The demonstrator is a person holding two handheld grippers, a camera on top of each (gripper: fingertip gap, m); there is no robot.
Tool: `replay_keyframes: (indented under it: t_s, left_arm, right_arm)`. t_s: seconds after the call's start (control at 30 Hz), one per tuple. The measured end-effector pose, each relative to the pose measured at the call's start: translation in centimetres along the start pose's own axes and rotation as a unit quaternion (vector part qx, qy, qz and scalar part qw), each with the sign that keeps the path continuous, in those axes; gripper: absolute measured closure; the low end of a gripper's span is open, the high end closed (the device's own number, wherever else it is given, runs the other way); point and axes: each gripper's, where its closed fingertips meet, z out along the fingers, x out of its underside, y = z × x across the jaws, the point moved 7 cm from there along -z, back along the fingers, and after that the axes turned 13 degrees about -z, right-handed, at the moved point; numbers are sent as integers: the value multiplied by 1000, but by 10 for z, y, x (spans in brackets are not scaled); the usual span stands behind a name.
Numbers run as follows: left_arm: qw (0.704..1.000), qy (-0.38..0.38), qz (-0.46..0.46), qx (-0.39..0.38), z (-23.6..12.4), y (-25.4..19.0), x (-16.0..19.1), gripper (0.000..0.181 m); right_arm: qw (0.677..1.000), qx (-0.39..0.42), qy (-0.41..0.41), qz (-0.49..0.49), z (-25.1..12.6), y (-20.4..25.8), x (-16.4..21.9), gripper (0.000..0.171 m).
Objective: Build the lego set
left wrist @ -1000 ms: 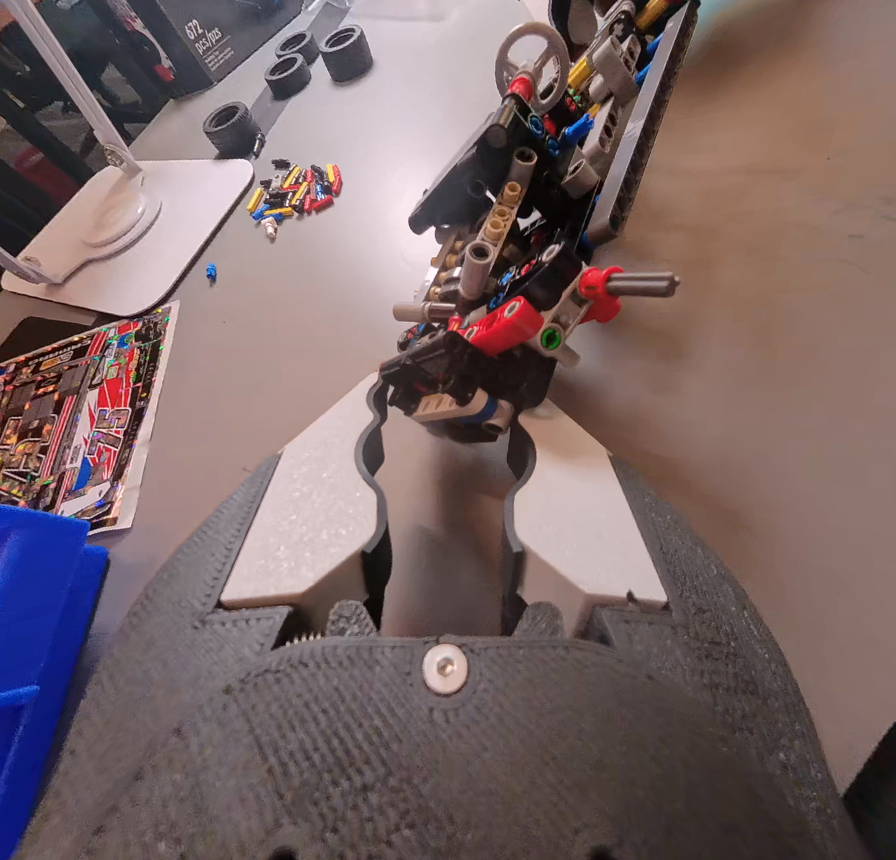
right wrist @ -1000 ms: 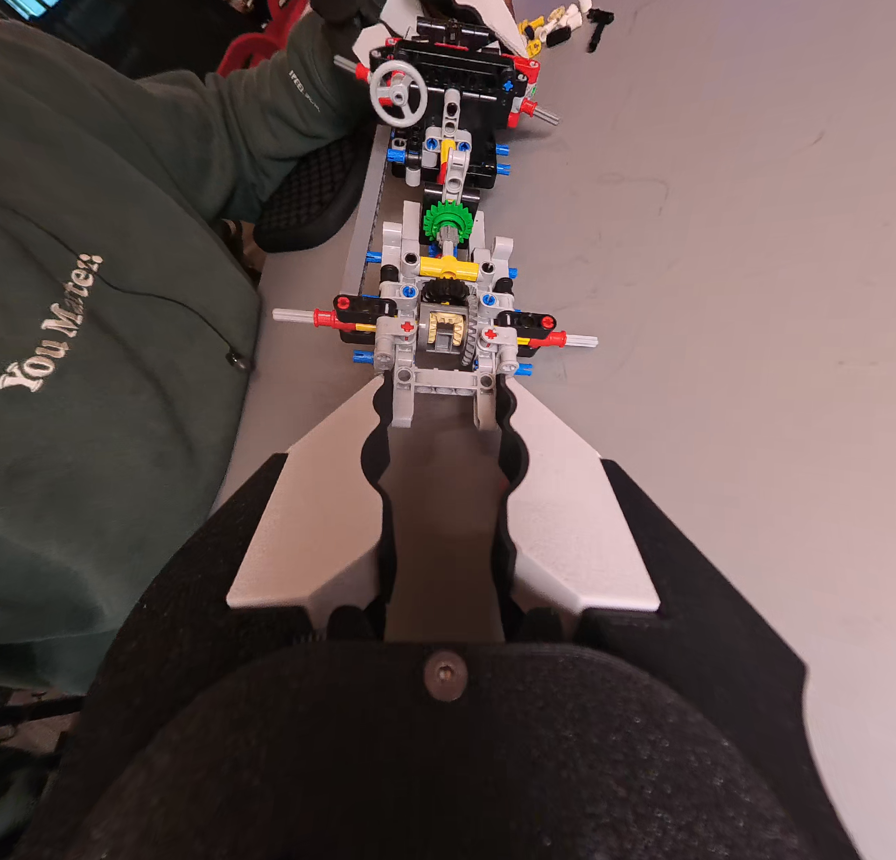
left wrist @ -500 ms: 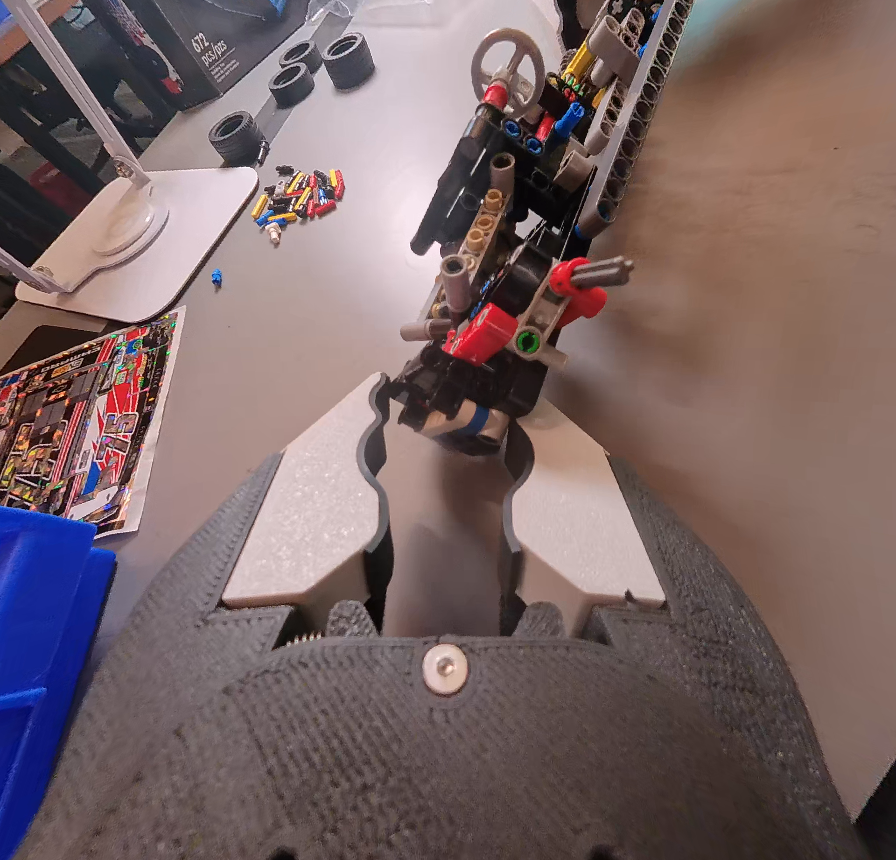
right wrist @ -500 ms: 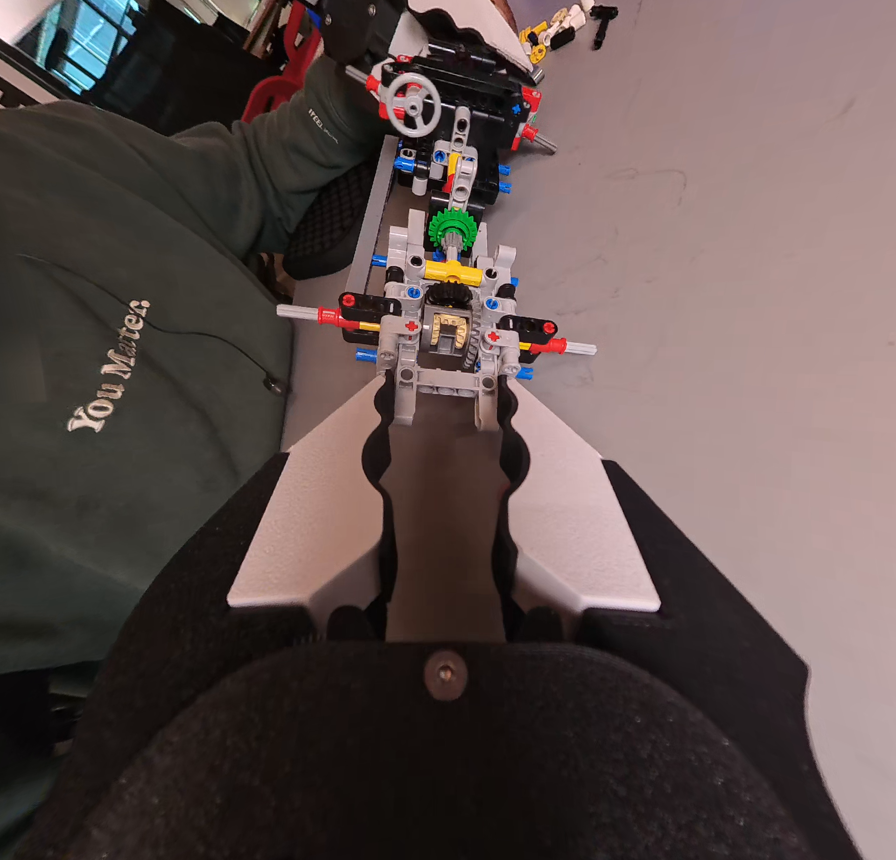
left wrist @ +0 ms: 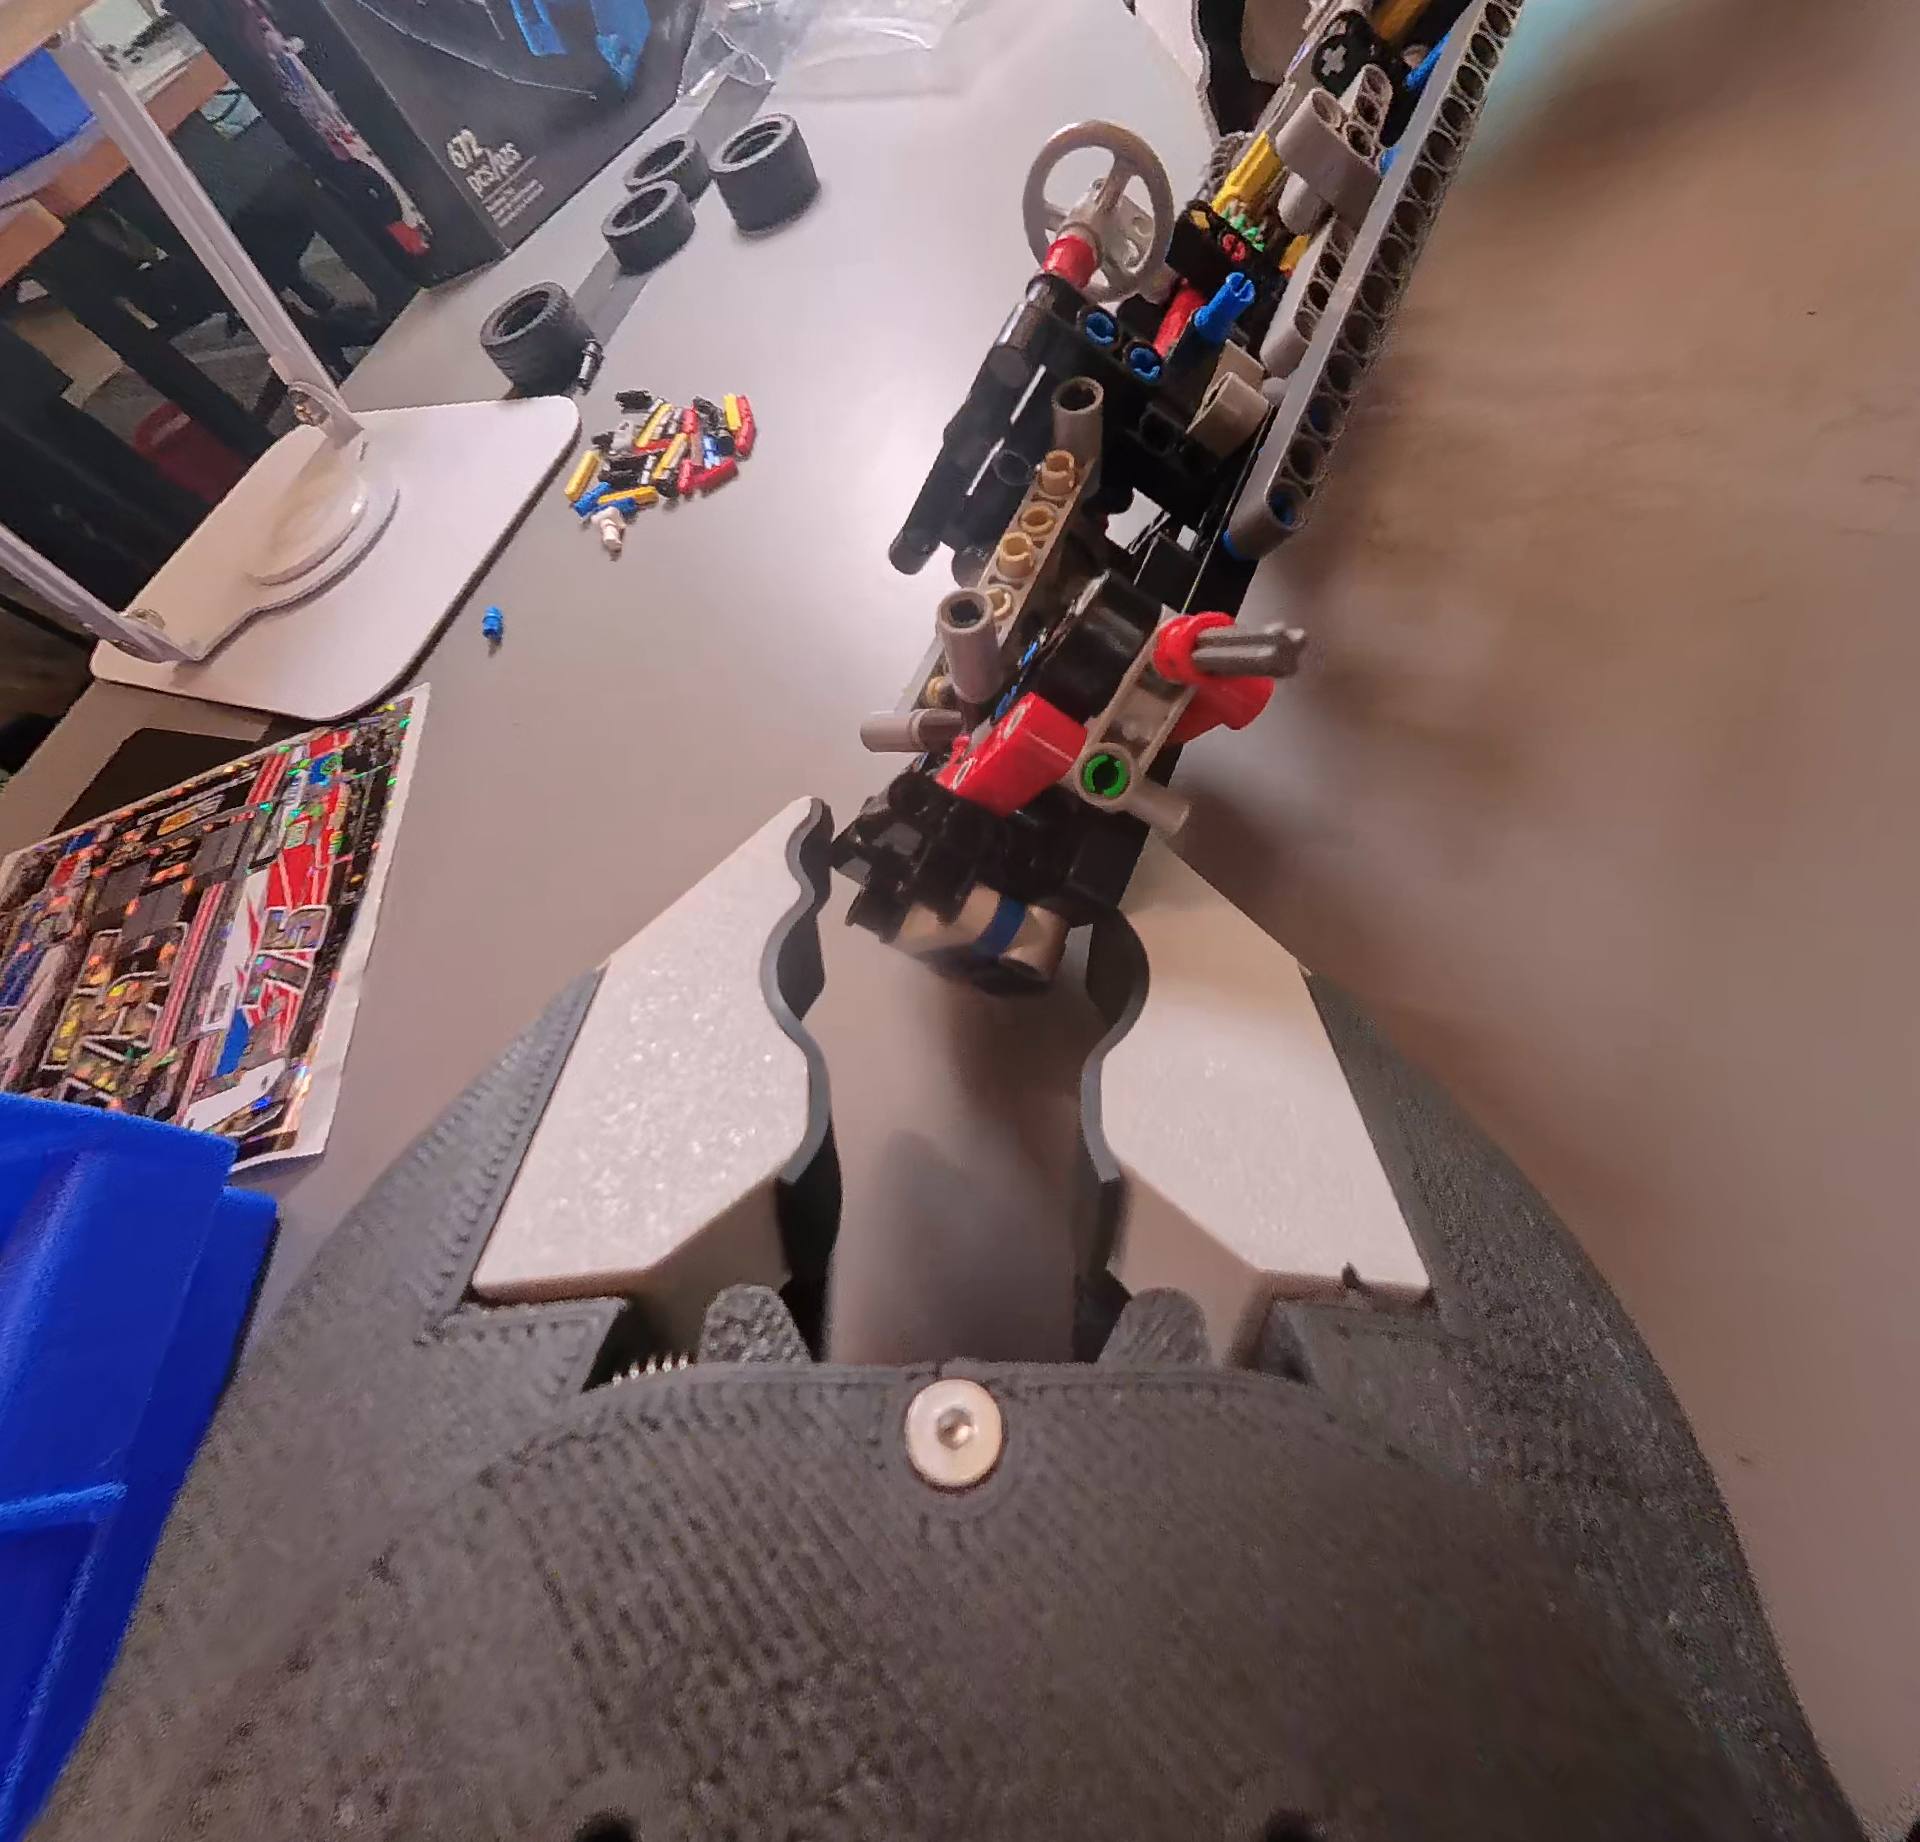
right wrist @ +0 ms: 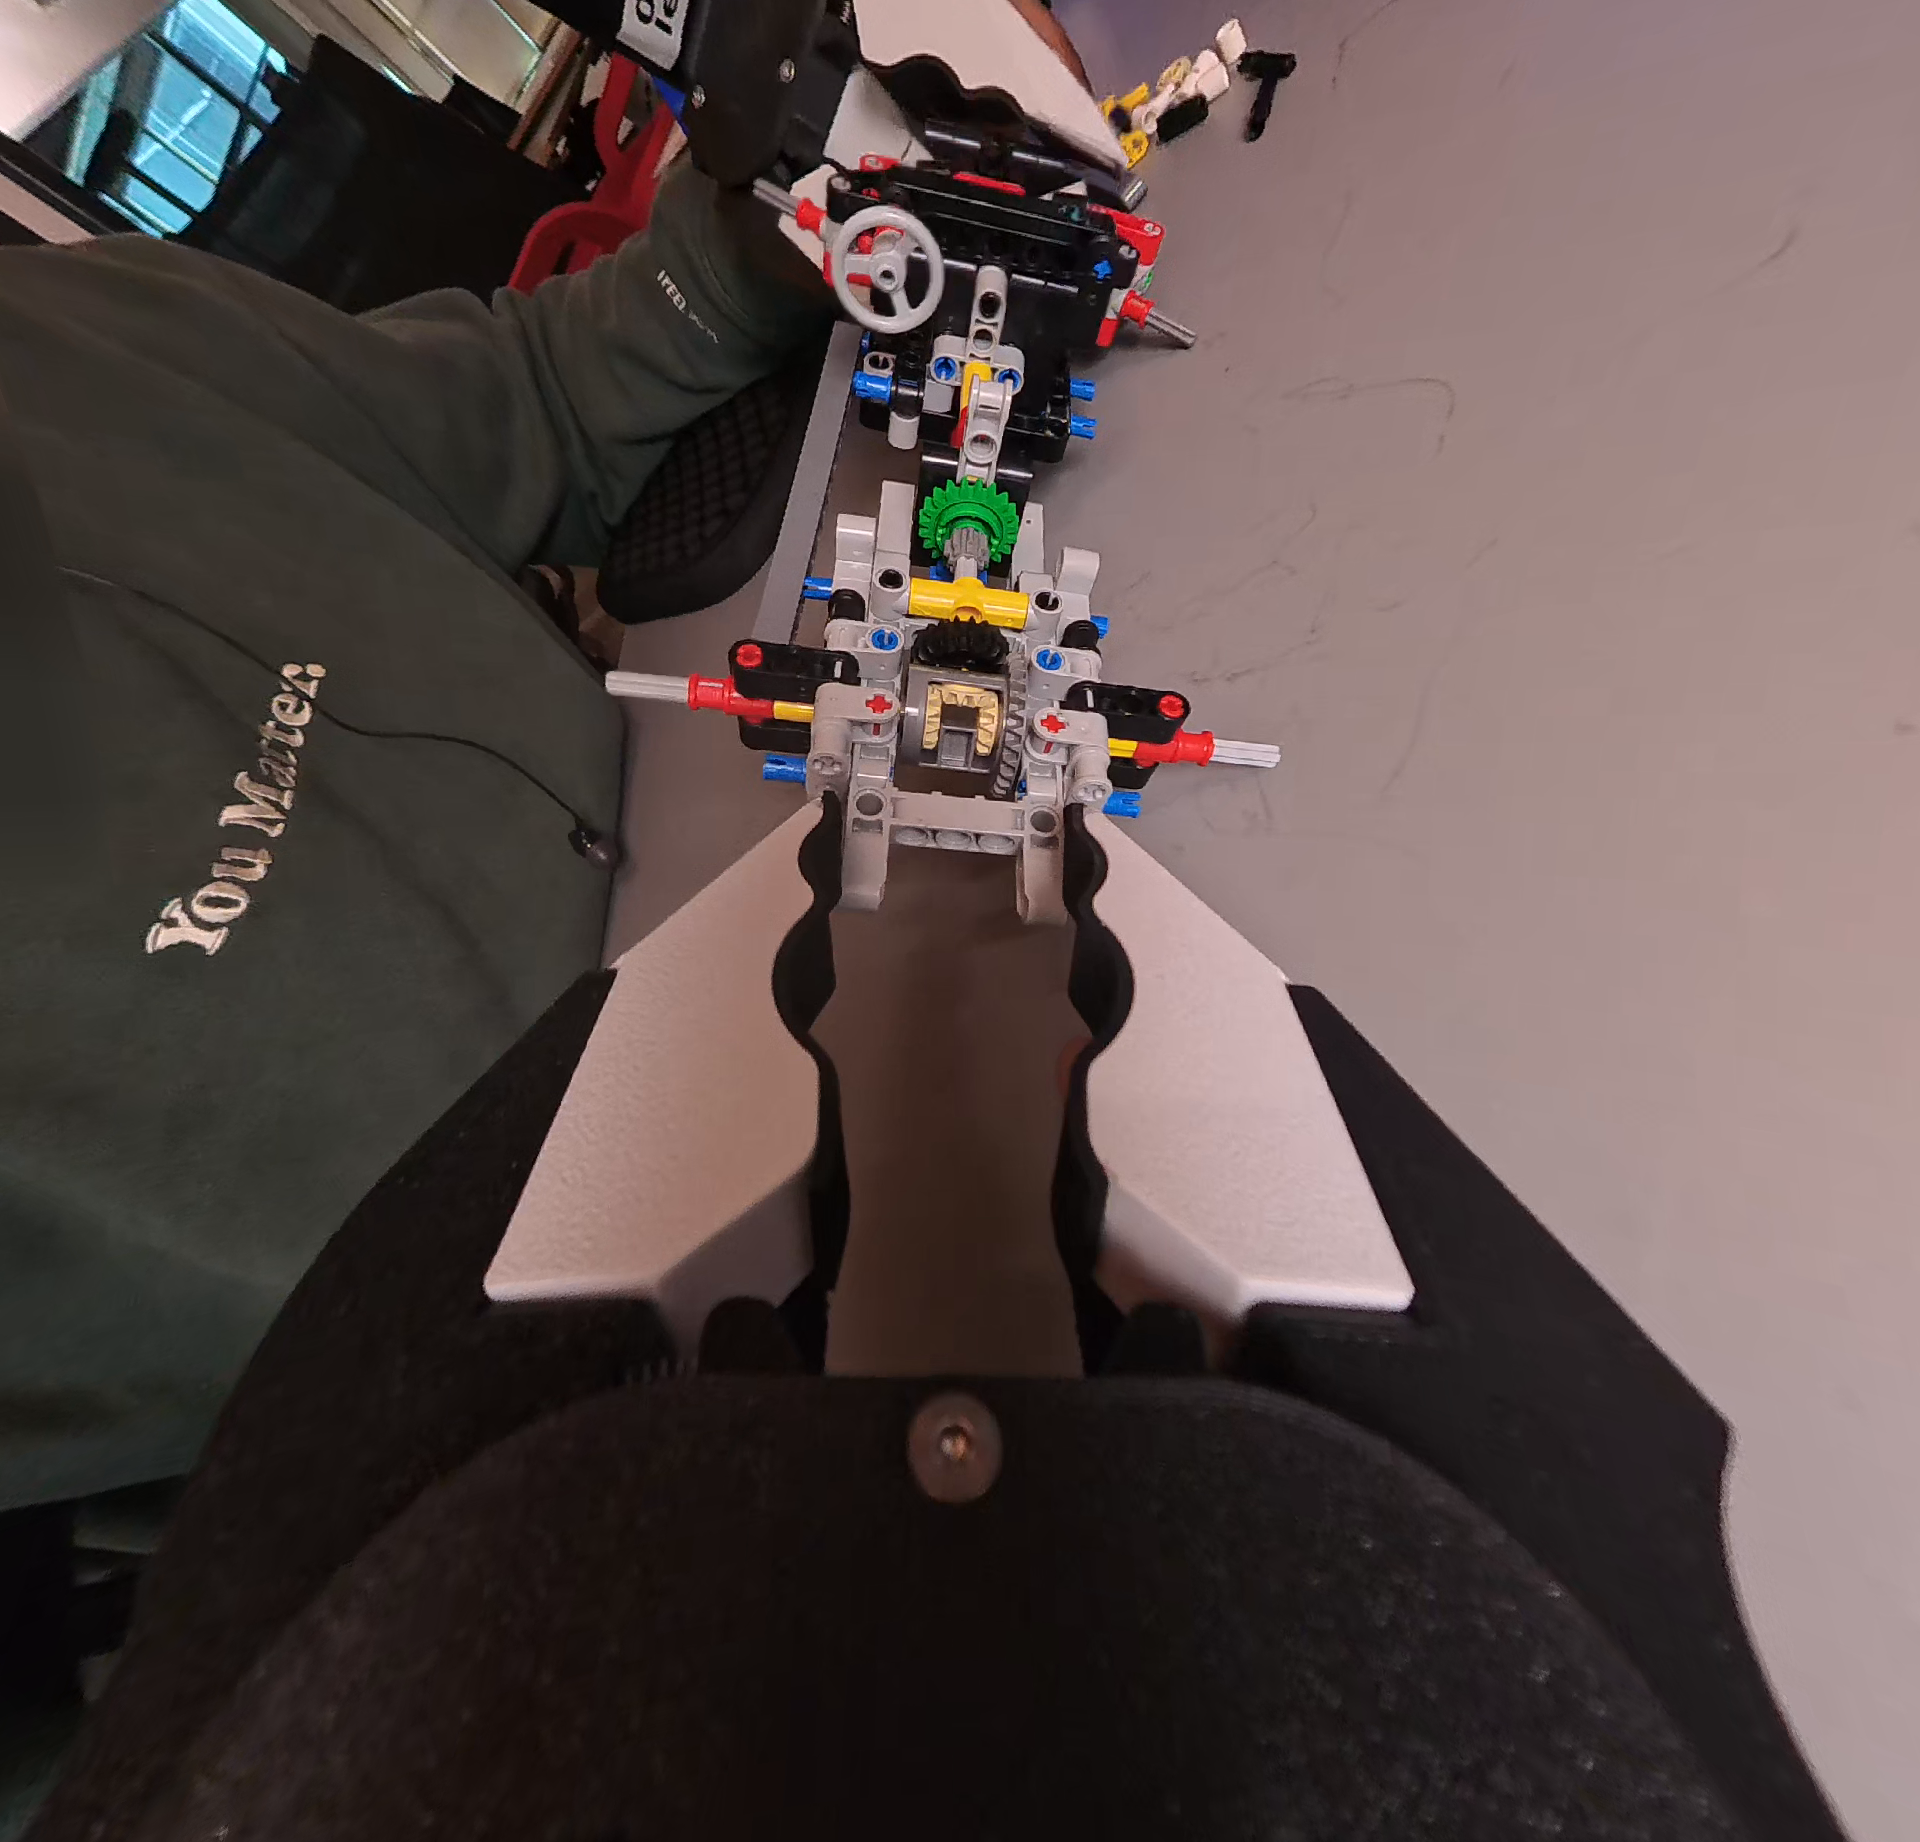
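**Both claws clamped on one long chassis**

Broadly, a smooth grey counter (left wrist: 1558,857) fills both views, matte and faintly scuffed. Along it stretches the lego chassis (right wrist: 961,587), a long frame of studless beams, pins and axles in black, grey, red, yellow and blue, held between the two claws, one at each end. The pictures do not show for certain whether it touches the counter.

The right claw (right wrist: 948,862) is part-way closed, its wavy black-edged fingers (right wrist: 1086,862) pressing the outer sides of the grey rear frame, just behind the tan differential and the green gear (right wrist: 968,523). The left claw (left wrist: 971,904) is closed to a similar gap around the black front block, with a red piece and a grey axle standing just above it. A grey steering wheel (left wrist: 1099,194) sits further along the frame.

Off to the left claw's side lie a glittery sticker sheet (left wrist: 197,909), a white lamp base (left wrist: 343,545), a blue bin (left wrist: 94,1377), four ribbed black tyres (left wrist: 649,223) and a heap of small coloured pins (left wrist: 665,452). A person's green sleeve (right wrist: 582,390) runs beside the chassis.
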Motion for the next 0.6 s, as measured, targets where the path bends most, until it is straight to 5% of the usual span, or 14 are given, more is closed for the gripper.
replay_keyframes:
  t_s: [0.6]
  left_arm:
    - [998, 8, -27, -60, 7, 6, -2, 135]
  right_arm:
    - [995, 75, -10, -69, -6, 1, 2, 124]
